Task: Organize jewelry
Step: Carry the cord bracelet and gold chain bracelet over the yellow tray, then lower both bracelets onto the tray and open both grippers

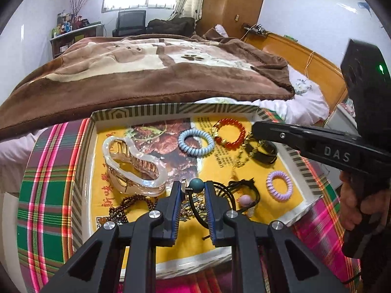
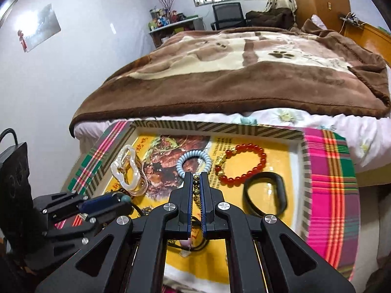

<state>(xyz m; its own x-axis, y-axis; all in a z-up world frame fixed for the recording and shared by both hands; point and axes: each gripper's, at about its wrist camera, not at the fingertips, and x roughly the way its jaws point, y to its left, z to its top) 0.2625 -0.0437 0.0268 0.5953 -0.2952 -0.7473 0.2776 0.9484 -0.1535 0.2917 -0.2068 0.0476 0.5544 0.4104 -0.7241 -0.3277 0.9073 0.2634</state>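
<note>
A shallow striped tray [image 1: 171, 108] with a yellow printed liner holds the jewelry. My left gripper [image 1: 194, 186] is shut on a hair tie with a teal bead [image 1: 196, 185]; it also shows in the right wrist view [image 2: 122, 199]. My right gripper [image 2: 196, 179] is shut on a dark gold-beaded bracelet [image 2: 196, 183]; in the left wrist view its tip [image 1: 254, 128] is near that bracelet [image 1: 246, 151]. In the tray lie a clear hair claw [image 1: 132, 163], a blue coil tie [image 1: 195, 141], a red bead bracelet [image 1: 229, 134], a black band [image 2: 266, 193], a purple coil tie [image 1: 278, 185], a brown bead string [image 1: 129, 207] and a black cord with a pink bead [image 1: 244, 199].
The tray sits on a plaid cloth [image 1: 46, 195] beside a bed with a brown blanket [image 1: 146, 73]. A wooden headboard [image 1: 315, 63] is at the right. A desk and chair [image 2: 227, 14] stand at the far wall.
</note>
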